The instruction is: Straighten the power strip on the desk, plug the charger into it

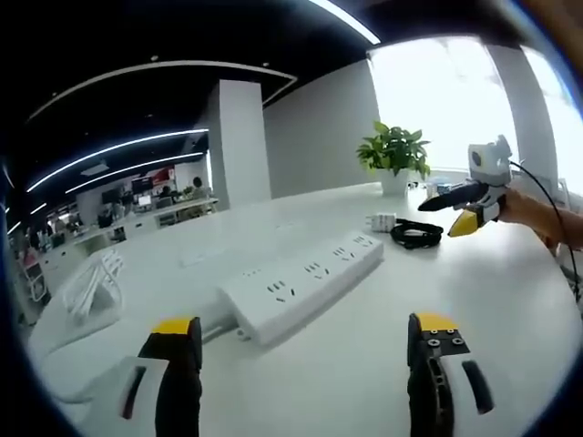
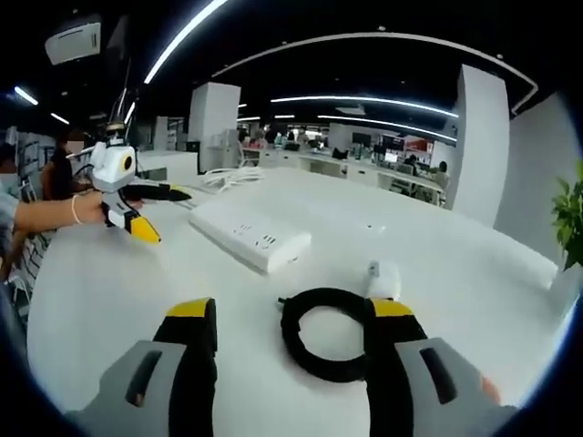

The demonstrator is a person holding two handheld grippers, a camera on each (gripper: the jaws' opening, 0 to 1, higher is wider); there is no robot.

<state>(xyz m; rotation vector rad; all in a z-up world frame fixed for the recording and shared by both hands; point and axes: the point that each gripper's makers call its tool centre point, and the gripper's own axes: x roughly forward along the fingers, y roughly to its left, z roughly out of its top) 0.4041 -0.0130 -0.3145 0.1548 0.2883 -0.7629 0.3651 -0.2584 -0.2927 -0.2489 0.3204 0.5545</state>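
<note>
A long white power strip (image 1: 305, 278) lies slantwise on the white desk (image 1: 492, 309), a little ahead of my open left gripper (image 1: 305, 341). Beyond it sit the white charger (image 1: 381, 221) and its coiled black cable (image 1: 417, 234). My right gripper (image 1: 469, 209) hovers by them in the left gripper view, held by a hand. In the right gripper view my right gripper (image 2: 291, 323) is open, with the black cable coil (image 2: 330, 332) between its fingers and the charger (image 2: 383, 279) just past it. The power strip (image 2: 248, 235) lies farther back, the left gripper (image 2: 137, 211) beside it.
A potted green plant (image 1: 394, 157) stands at the desk's far edge. A white wire rack (image 1: 91, 284) rests on the left side of the desk. A white cable bundle (image 2: 232, 177) lies beyond the strip. Office desks and people fill the background.
</note>
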